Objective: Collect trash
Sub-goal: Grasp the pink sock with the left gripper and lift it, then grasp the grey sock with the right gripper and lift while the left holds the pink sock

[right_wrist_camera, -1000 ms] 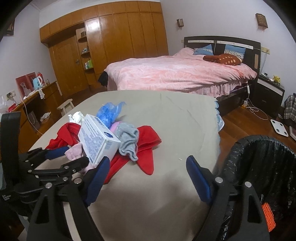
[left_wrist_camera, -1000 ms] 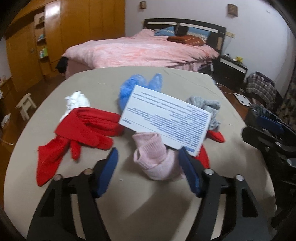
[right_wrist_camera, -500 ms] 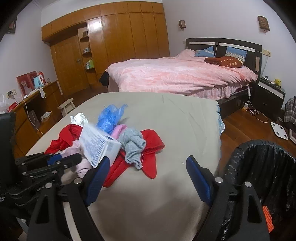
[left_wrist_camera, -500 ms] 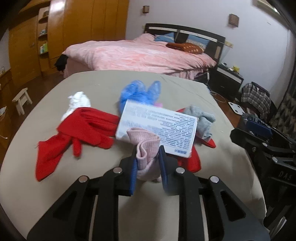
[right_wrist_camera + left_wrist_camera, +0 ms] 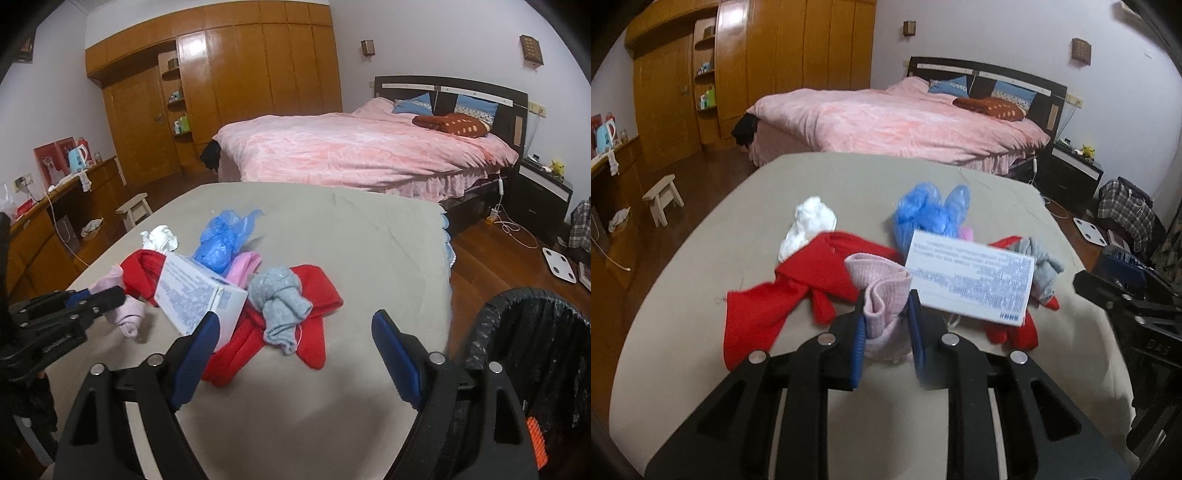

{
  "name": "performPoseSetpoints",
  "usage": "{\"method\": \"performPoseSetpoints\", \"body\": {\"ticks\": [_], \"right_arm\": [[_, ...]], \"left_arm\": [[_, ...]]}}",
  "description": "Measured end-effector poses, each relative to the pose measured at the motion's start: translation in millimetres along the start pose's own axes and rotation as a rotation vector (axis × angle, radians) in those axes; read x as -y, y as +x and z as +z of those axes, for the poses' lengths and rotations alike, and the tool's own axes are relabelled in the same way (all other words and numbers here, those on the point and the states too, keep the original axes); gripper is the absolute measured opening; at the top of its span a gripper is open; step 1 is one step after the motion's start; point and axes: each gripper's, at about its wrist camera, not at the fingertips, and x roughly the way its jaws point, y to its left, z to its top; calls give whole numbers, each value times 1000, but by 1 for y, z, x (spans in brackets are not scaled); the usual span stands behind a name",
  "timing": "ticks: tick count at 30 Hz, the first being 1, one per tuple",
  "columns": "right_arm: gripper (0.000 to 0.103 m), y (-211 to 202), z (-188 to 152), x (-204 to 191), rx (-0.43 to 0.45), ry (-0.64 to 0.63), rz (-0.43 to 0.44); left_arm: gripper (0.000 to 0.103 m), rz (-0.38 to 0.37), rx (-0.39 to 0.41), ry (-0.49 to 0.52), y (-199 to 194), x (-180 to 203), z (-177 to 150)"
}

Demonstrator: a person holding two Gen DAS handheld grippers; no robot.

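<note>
My left gripper (image 5: 886,314) is shut on a pale pink sock (image 5: 879,291) and holds it just above the beige table (image 5: 720,229); it also shows in the right wrist view (image 5: 110,295). A white printed box (image 5: 971,280) lies to its right on red socks (image 5: 812,280). A blue plastic bag (image 5: 927,214), white crumpled tissue (image 5: 809,221) and a grey sock (image 5: 1041,269) lie around. My right gripper (image 5: 291,339) is open and empty, near the grey sock (image 5: 280,299) and the box (image 5: 195,291).
A black-lined trash bin (image 5: 535,362) stands at the table's right edge. A bed with a pink cover (image 5: 351,147) is behind the table. A small wooden stool (image 5: 663,195) and a desk (image 5: 48,221) are at the left.
My left gripper closed on the pink sock and lifted it up and left, away from the box. The right gripper stayed open and barely moved.
</note>
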Motion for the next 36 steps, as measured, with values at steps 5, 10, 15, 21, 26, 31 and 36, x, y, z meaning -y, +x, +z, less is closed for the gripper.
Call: {"method": "performPoseSetpoints", "body": {"ticks": [5, 10, 15, 21, 26, 31, 36], "right_arm": [[74, 14, 7, 0, -11, -8, -14], [56, 29, 11, -5, -39, -30, 16], [27, 46, 10, -13, -97, -57, 68], [14, 33, 10, -15, -89, -73, 102], [14, 6, 18, -12, -47, -48, 117], [8, -22, 28, -7, 3, -28, 122], [11, -22, 24, -3, -22, -34, 106]], "left_arm": [[20, -9, 21, 14, 3, 7, 8], [20, -12, 26, 14, 7, 9, 12], [20, -11, 27, 14, 8, 9, 14], [20, -11, 32, 12, 5, 10, 17], [20, -8, 54, 14, -8, 15, 22], [20, -20, 73, 24, -21, 25, 28], [20, -38, 71, 40, -25, 36, 24]]}}
